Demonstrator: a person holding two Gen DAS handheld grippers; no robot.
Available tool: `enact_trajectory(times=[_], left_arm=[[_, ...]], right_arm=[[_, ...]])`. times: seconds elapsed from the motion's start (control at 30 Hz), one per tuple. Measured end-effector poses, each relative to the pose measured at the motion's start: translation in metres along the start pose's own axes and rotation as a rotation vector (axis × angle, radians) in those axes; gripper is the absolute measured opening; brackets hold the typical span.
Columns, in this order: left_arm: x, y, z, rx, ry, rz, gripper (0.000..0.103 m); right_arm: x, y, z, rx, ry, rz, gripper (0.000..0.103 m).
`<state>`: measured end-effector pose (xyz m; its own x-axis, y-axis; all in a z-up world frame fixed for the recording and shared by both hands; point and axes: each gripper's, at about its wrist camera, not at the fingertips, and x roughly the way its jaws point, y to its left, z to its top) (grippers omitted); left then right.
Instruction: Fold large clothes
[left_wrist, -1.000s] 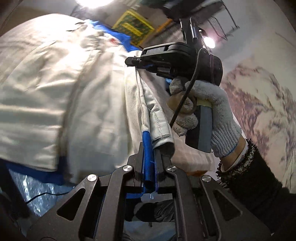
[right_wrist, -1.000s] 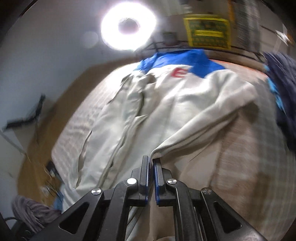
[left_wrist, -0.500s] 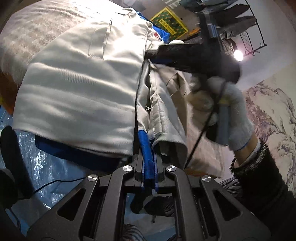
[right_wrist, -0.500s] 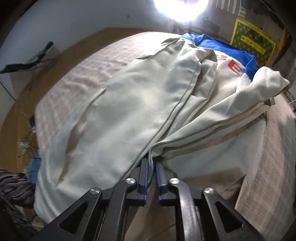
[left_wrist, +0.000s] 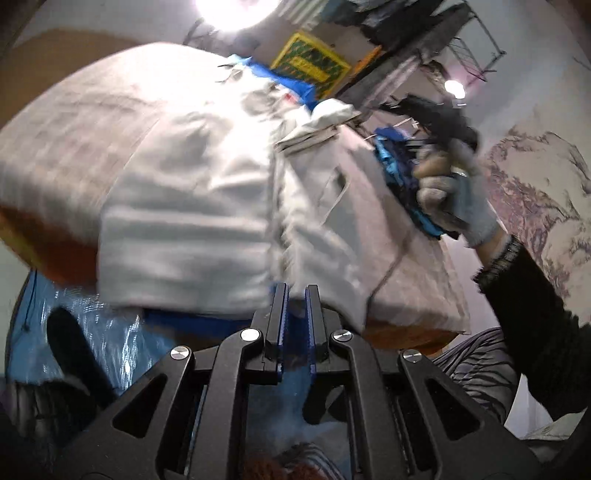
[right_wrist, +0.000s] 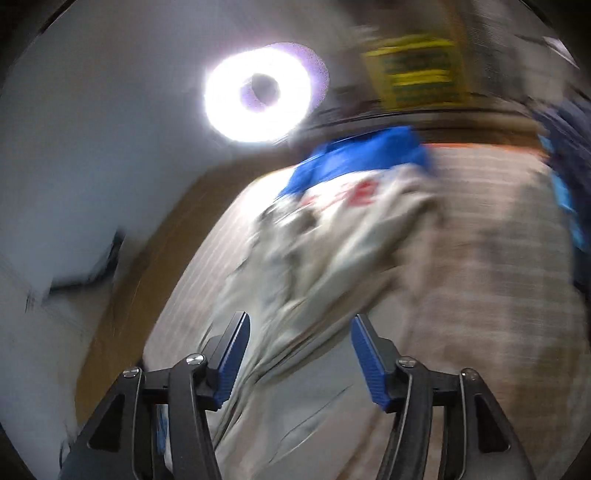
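Observation:
A large cream jacket (left_wrist: 192, 206) with blue trim lies folded lengthwise on the bed; it also shows in the right wrist view (right_wrist: 314, 266), blurred, with red lettering near its blue collar. My left gripper (left_wrist: 294, 295) sits at the jacket's near hem with its jaws slightly apart and nothing clearly held between them. My right gripper (right_wrist: 299, 332) is wide open above the jacket, holding nothing. In the left wrist view the right gripper (left_wrist: 424, 110) shows in a gloved hand, raised above the jacket's right side.
The bed (right_wrist: 498, 277) has a beige checked cover. A dark blue garment pile (right_wrist: 569, 166) lies at its right edge. A ring light (right_wrist: 258, 96) glares above. Blue plastic sheeting (left_wrist: 74, 332) lies below the bed's near edge. A clothes rack (left_wrist: 424, 37) stands behind.
Both grippers have let go of the jacket: the right jaws opened wide and lifted away, the left jaws parted and drew back from the hem. The jacket now rests on the bed.

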<state>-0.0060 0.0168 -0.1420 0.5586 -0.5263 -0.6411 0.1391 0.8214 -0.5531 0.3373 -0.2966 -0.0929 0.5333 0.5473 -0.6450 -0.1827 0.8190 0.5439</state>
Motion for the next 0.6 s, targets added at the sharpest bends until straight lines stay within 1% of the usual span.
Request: enact_trajectory(times=[0.07,0.13,0.27,0.33,0.37,0.4,0.43,0.47,0.5,0.57,0.6], left_arm=[[0.011,-0.009,0.010,0.030,0.001,-0.007,0.005],[0.026,-0.015,0.017,0.037,0.008,-0.017,0.005],[0.055,-0.015,0.024,0.007,0.063,-0.046,0.005],[0.065,-0.011,0.024,-0.009,0.089,-0.052,0.005],[0.069,-0.010,0.024,-0.009,0.100,-0.044,0.005],[0.073,-0.009,0.024,-0.006,0.105,-0.032,0.005],[0.074,-0.007,0.024,-0.005,0.108,-0.027,0.005],[0.076,-0.005,0.024,-0.010,0.111,-0.023,0.005],[0.076,-0.003,0.024,-0.014,0.112,-0.021,0.005],[0.078,0.001,0.025,-0.022,0.116,-0.019,0.005],[0.080,0.003,0.025,-0.026,0.120,-0.021,0.005]], right_arm=[[0.006,-0.017,0.014,0.058,-0.016,-0.020,0.063],[0.020,-0.027,0.031,0.085,-0.017,-0.025,0.064],[0.045,-0.037,0.051,0.095,-0.008,-0.074,0.065],[0.058,-0.042,0.060,0.102,0.003,-0.077,0.064],[0.067,-0.044,0.063,0.106,0.015,-0.069,0.059],[0.074,-0.048,0.066,0.107,0.025,-0.060,0.042],[0.077,-0.049,0.066,0.108,0.041,-0.049,0.033],[0.081,-0.050,0.067,0.110,0.055,-0.045,0.017],[0.083,-0.049,0.068,0.108,0.062,-0.039,0.010],[0.085,-0.043,0.073,0.094,0.063,-0.044,0.005],[0.084,-0.037,0.077,0.081,0.061,-0.055,0.004]])
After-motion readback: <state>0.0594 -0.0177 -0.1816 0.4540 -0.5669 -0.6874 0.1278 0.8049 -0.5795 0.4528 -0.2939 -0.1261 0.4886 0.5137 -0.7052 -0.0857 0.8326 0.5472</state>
